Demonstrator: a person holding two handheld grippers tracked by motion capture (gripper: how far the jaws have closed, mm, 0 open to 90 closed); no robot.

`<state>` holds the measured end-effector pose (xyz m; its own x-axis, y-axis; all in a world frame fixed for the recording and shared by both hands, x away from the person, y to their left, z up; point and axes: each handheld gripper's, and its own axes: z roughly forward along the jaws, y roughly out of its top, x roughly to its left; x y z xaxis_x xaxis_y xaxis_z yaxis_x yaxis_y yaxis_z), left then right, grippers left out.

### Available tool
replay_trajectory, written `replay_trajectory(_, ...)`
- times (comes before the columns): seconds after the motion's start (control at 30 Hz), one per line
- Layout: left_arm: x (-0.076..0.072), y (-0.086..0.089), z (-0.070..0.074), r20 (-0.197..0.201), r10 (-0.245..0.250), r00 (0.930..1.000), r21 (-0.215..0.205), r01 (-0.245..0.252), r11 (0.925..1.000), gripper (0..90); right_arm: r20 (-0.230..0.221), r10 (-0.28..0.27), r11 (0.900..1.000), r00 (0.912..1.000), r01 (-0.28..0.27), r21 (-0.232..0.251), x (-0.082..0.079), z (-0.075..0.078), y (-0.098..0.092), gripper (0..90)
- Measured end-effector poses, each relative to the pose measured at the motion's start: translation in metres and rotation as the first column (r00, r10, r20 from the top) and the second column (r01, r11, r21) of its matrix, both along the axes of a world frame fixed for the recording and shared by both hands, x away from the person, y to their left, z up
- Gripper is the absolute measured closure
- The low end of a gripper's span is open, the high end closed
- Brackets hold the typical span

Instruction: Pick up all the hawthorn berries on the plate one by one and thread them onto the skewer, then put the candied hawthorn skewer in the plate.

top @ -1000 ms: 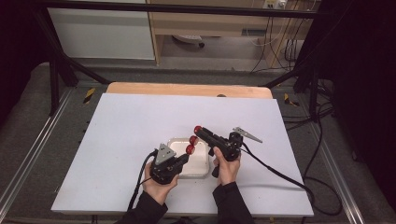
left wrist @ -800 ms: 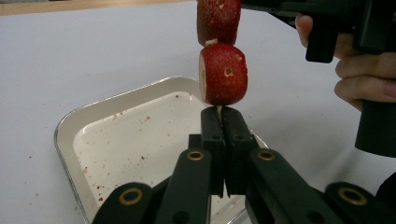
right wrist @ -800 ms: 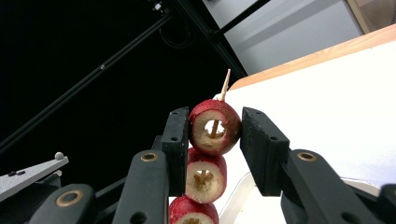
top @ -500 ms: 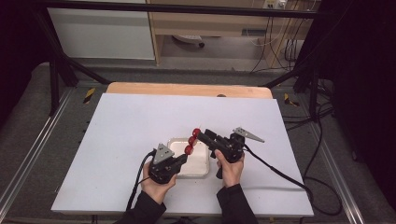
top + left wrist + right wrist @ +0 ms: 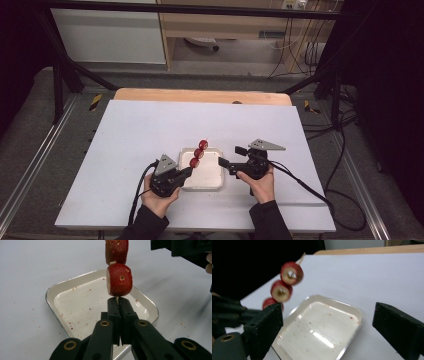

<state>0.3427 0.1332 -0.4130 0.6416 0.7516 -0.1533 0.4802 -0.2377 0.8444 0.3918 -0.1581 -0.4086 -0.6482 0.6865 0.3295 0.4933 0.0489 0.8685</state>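
The left gripper [image 5: 186, 172] has its jaws pressed tight together, pinching the thin stick of the fruit skewer [image 5: 198, 152] at its bottom end. The skewer w/ three red fruit pieces sticks up & away from that gripper, slanting over the near-left part of the white tray [image 5: 212, 177]. In the left gripper view the lowest fruit [image 5: 119, 280] sits just above the jaw tips. The right gripper [image 5: 230, 157] is off to the right of the skewer, not touching it. Its jaws have just been opening & are spread wide w/ nothing between them. In the right gripper view the tray [image 5: 352, 315] lies between its two jaws, farther off.
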Motion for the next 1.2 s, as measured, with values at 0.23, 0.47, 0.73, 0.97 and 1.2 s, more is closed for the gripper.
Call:
replay_trajectory(0.23, 0.003, 0.007, 0.007, -0.009, -0.03, 0.9995, 0.032, 0.03, 0.999, 88.3, -0.035, 0.036, 0.985, 0.9987, -0.041, -0.169, -0.005, -0.01, -0.016, 4.0)
replay_trajectory(0.47, 0.012, 0.008, 0.015, -0.033, -0.065, 0.9974, 0.08, 0.067, 0.9946, 88.3, -0.063, 0.056, 0.965, 0.9965, -0.07, -0.254, -0.012, -0.027, -0.036, 0.4)
replay_trajectory(0.73, 0.026, 0.003, 0.02, -0.064, -0.084, 0.9944, 0.132, 0.092, 0.987, 88.3, -0.067, 0.048, 0.954, 0.9966, -0.066, -0.293, -0.021, -0.04, -0.063, 0.5)
replay_trajectory(0.97, 0.038, -0.008, 0.015, -0.105, -0.082, 0.9911, 0.185, 0.101, 0.9776, 88.2, -0.069, 0.046, 0.951, 0.9965, -0.065, -0.304, -0.03, -0.047, -0.081, 0.8)
replay_trajectory(1.2, 0.046, -0.015, 0.008, -0.141, -0.072, 0.9874, 0.224, 0.102, 0.9693, 88.2, -0.061, 0.04, 0.95, 0.9973, -0.057, -0.306, -0.035, -0.049, -0.089, 0.9)
